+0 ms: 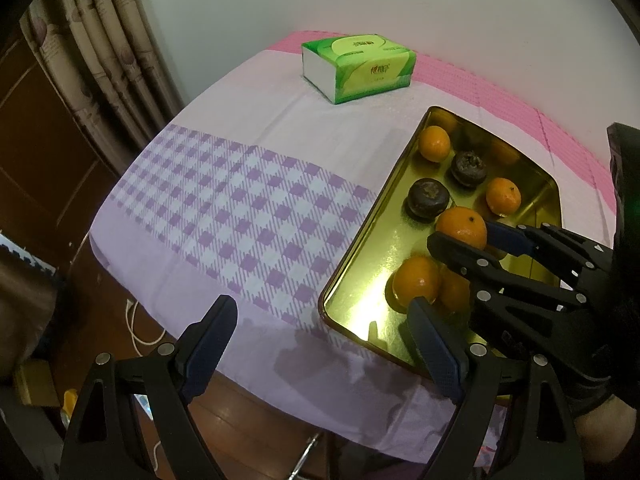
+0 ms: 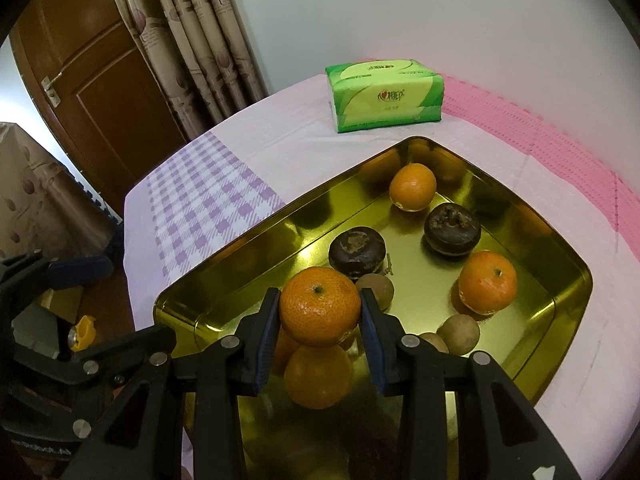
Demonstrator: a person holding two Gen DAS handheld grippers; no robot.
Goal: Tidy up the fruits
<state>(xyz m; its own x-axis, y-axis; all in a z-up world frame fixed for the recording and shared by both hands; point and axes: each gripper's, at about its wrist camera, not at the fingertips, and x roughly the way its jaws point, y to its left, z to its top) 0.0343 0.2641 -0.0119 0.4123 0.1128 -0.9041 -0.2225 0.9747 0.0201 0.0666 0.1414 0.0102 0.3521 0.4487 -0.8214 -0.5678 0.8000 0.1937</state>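
I'm working in a home room: patterned curtains (image 2: 192,40) are hanging beside a wooden door (image 2: 100,92), and a tissue pack (image 2: 384,94) is sitting on the cloth-covered worktop (image 1: 240,200)

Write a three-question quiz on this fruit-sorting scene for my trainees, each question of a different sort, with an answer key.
1. True or false: the right gripper is shut on an orange.
2. Multiple choice: where does the green tissue pack lie? A) inside the gold tray B) on the cloth beyond the tray C) on the floor
3. Fill in: the left gripper is ____ and holds nothing.

Key:
1. True; its fingers press the orange's two sides.
2. B
3. open
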